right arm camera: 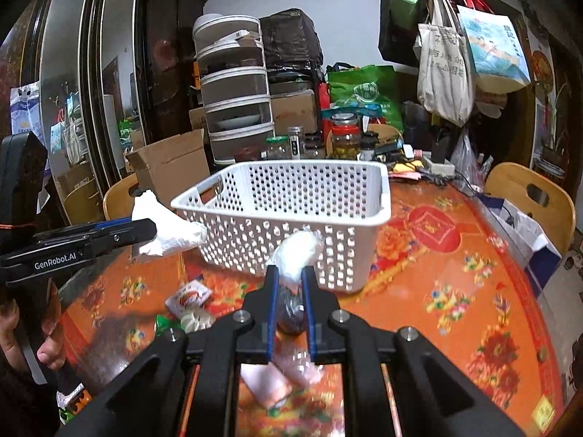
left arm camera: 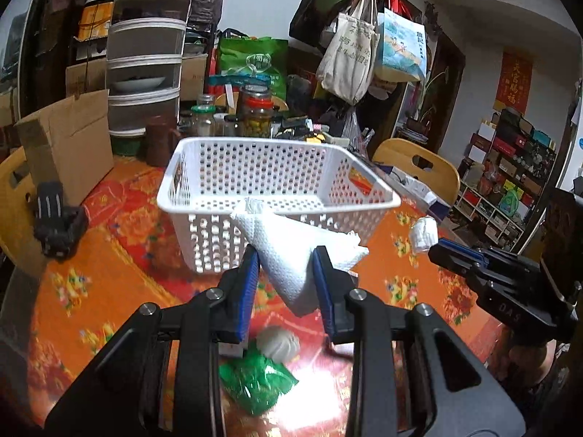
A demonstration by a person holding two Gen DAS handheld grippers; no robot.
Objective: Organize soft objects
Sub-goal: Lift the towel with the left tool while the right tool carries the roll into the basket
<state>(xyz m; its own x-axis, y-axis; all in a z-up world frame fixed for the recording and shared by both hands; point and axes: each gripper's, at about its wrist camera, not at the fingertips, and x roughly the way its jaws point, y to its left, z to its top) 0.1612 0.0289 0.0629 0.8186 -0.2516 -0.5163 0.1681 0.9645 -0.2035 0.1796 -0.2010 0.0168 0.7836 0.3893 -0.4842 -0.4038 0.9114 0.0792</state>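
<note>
both tongs (left arm camera: 286, 258) (right arm camera: 289, 284) grip white wads (left arm camera: 291, 251) (right arm camera: 297, 251).

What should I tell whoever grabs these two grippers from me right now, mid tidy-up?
Left gripper: shut on a crumpled white paper towel, held in the air just in front of the white perforated plastic basket.
Right gripper: shut on a small clear-wrapped white bundle with a dark lower end, also raised near the basket's front wall.
Done: nothing visible inside the basket yet.
Left: drop both held items in, then collect what lies on the orange floral tablecloth: the green crinkly packet, the pale round puff, and the small red-and-white sachet.
</note>
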